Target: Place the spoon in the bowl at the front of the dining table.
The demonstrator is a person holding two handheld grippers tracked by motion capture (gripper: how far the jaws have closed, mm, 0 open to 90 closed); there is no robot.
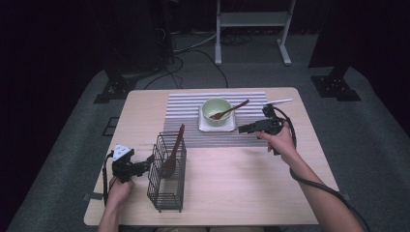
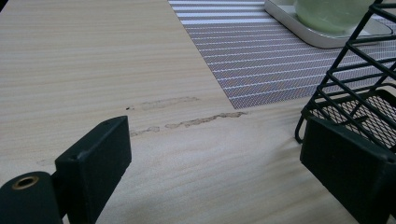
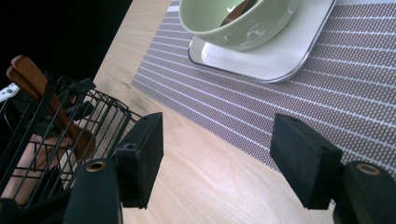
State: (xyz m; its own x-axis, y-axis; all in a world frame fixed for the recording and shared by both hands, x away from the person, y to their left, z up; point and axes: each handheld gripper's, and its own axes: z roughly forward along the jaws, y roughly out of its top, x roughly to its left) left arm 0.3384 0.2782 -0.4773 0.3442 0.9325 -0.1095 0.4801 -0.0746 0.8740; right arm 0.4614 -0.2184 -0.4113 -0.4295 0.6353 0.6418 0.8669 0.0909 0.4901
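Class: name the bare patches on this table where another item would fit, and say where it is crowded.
Free: light wooden table near the front edge, right of the black wire basket. Crowded: the striped grey placemat around the white square plate and pale green bowl.

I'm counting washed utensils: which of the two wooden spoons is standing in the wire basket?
The darker wooden spoon near the left gripper; it stands upright in the black wire basket, while the other spoon lies in the green bowl.

No legible text or labels anywhere.

Dark room, grey carpet floor (image 1: 367, 140), white metal stand (image 1: 254, 21), floor cables (image 1: 193, 53)
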